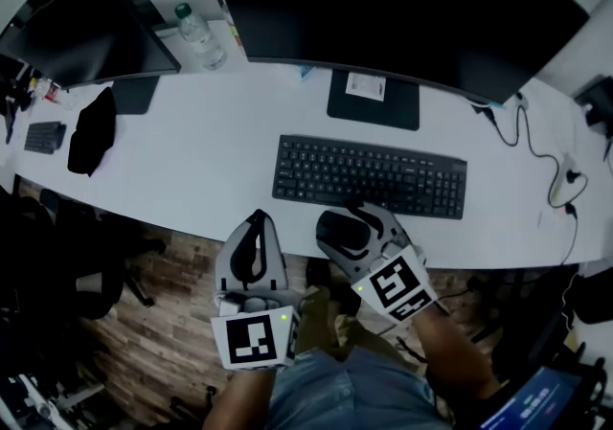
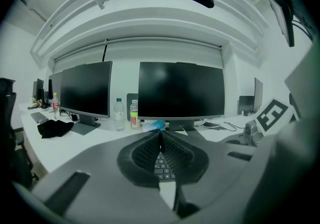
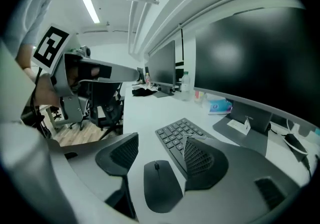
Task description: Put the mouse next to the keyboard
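Observation:
The black mouse [image 1: 343,229] lies on the white desk [image 1: 211,160] near its front edge, just below the black keyboard [image 1: 369,175]. My right gripper [image 1: 356,233] straddles the mouse, open. In the right gripper view the mouse [image 3: 161,186] rests flat on the desk between the two ribbed pads [image 3: 122,152], which do not press on it, and the keyboard [image 3: 177,135] runs along just right of it. My left gripper [image 1: 256,227] hangs at the desk's front edge, left of the mouse, shut and empty. Its closed pads [image 2: 150,150] fill the left gripper view, with keyboard keys [image 2: 162,168] showing below them.
Two large dark monitors [image 1: 402,7] stand at the back, one on a black foot [image 1: 374,98] behind the keyboard. A water bottle [image 1: 199,35], a black cloth [image 1: 93,129] and a small keyboard [image 1: 45,136] sit to the left. Cables [image 1: 556,169] trail at the right.

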`<act>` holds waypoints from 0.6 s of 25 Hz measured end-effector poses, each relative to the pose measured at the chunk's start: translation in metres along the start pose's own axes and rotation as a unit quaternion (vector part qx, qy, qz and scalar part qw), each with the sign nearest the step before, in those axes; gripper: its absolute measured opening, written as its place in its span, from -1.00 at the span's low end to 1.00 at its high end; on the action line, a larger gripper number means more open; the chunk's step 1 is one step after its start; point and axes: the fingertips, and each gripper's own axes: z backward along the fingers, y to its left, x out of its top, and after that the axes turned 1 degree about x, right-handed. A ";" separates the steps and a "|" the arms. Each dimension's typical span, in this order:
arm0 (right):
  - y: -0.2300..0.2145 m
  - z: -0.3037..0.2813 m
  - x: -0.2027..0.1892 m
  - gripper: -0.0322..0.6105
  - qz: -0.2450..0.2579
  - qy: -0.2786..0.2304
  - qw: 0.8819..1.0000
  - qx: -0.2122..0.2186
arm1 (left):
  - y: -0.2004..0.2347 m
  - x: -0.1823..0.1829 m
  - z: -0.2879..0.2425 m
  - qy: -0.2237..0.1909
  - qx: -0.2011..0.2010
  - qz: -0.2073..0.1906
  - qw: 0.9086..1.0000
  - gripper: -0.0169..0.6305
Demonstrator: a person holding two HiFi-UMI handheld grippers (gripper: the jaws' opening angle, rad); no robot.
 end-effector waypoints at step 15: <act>-0.003 -0.026 -0.093 0.14 -0.011 0.112 0.993 0.022 | 0.001 -0.057 -0.032 0.064 -0.013 0.021 0.998 -0.93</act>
